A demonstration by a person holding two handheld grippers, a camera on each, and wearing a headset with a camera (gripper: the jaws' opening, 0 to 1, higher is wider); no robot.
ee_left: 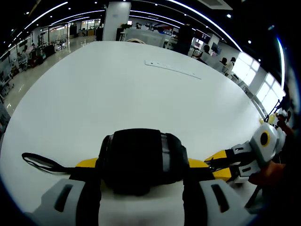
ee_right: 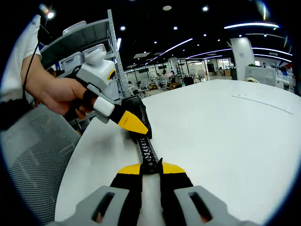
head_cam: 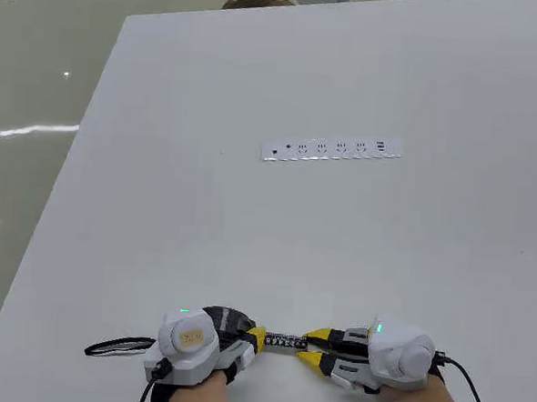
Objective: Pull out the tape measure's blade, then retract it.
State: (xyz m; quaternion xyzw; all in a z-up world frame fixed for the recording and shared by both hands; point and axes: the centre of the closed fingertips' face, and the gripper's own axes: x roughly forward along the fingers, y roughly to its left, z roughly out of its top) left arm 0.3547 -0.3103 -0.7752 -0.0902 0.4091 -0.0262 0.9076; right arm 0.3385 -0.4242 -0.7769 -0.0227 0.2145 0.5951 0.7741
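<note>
Tape measure [head_cam: 227, 322] sits clamped in my left gripper [ee_left: 141, 165] at the worktop's [head_cam: 293, 239] near edge, right gripper [ee_right: 150, 167] pinched shut on the short exposed blade [ee_right: 146, 153] — I'd draw it straight along that edge, level and slow, so it doesn't kink

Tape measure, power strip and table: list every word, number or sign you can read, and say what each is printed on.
"34567", as far as it reads: on the tape measure blade, right gripper view; further digits are blurred.
Power strip: small marks by the sockets, too small to read.
Tape measure case: no text seen.
</note>
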